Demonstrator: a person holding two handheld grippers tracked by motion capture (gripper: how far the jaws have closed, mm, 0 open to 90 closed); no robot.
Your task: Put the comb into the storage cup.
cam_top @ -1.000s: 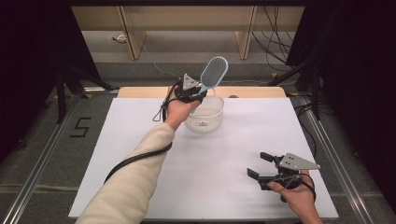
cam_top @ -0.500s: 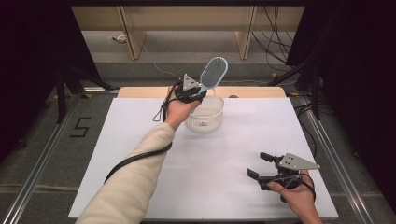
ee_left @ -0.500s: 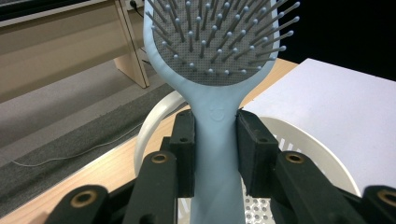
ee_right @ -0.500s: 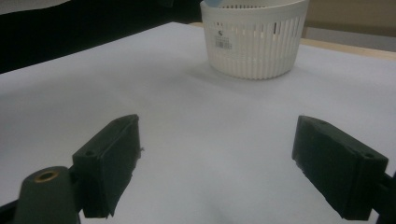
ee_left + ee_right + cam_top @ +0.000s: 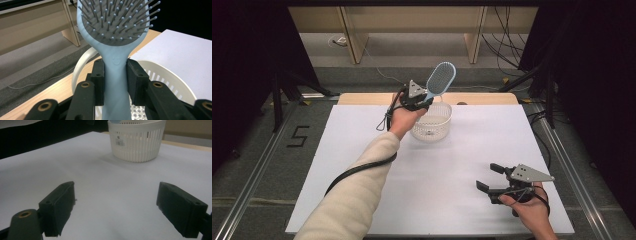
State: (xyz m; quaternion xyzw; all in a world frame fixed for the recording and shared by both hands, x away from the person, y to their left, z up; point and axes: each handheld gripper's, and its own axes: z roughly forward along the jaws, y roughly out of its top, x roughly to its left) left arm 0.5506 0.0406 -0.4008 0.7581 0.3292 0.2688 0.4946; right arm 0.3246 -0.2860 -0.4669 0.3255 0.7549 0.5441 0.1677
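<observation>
Left tongs point(image 5: 421, 100) at the far side of the desk point(image 5: 362, 200), clenched on the handle of a light blue hairbrush point(image 5: 440, 80). In the left gripper view the two black pads press the neck of the hairbrush point(image 5: 113, 45) from either side, just below the head; a small smiling mark sits on the handle between them. Brush stands nearly upright, head up and tilted a little to the right in the high view, grey bristle pad facing the camera. It is held up in the air, over the far-left rim of a white slotted basket point(image 5: 432, 121). Through the tongs the basket point(image 5: 165, 75) rim curves right below the handle, its perforated bottom visible underneath.

Basket stands upright on the white desk cover, near the far edge, a strip of bare wood behind it. A barcode label shows on the wall of the basket point(image 5: 136, 142) in the right gripper view. Something small and dark lies in the bottom; cannot tell what.

Right tongs point(image 5: 492, 176) near the front right corner of the desk, well apart from the basket. Released: jaws stand wide with bare white desk between them, pointing toward the basket.

Left sleeve point(image 5: 357, 200) stretches diagonally across the desk; a black cable runs along it.
</observation>
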